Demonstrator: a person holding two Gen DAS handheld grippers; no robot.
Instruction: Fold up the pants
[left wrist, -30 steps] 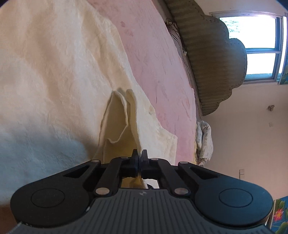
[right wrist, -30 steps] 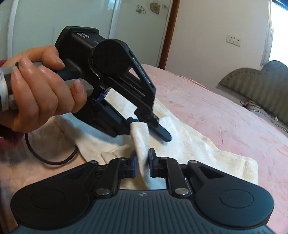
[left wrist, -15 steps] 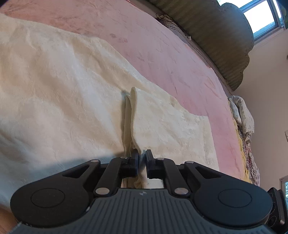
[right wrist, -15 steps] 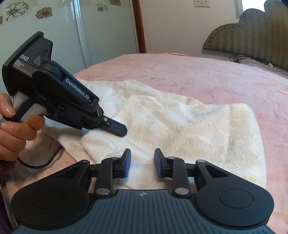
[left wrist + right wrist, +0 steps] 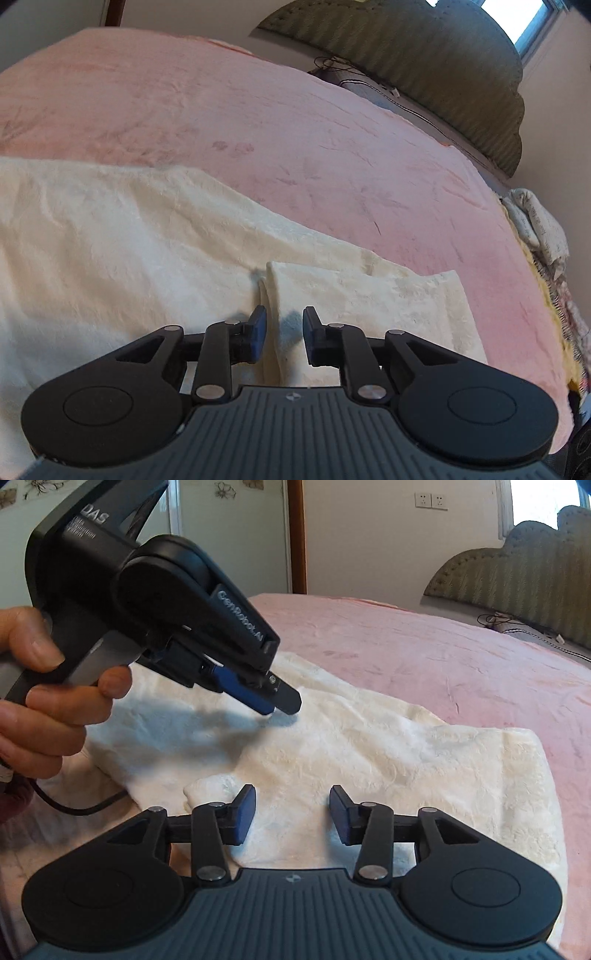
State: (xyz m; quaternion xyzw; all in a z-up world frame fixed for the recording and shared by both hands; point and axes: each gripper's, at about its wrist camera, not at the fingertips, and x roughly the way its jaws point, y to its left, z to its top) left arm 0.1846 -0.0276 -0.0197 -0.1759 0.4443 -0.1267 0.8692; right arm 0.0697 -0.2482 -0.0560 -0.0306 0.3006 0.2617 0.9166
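Cream fluffy fleece pants (image 5: 388,753) lie folded flat on the pink plush bedspread (image 5: 295,122), near edge of bed. Left gripper (image 5: 280,332) jaws have just been opening, now apart, a raised fabric fold between them but not pinched. Right gripper (image 5: 291,812) jaws also just opened, wide apart over the cloth, nothing clamped. Person's hand (image 5: 48,701) holds left gripper, near left. Green tufted headboard (image 5: 524,587) far right.
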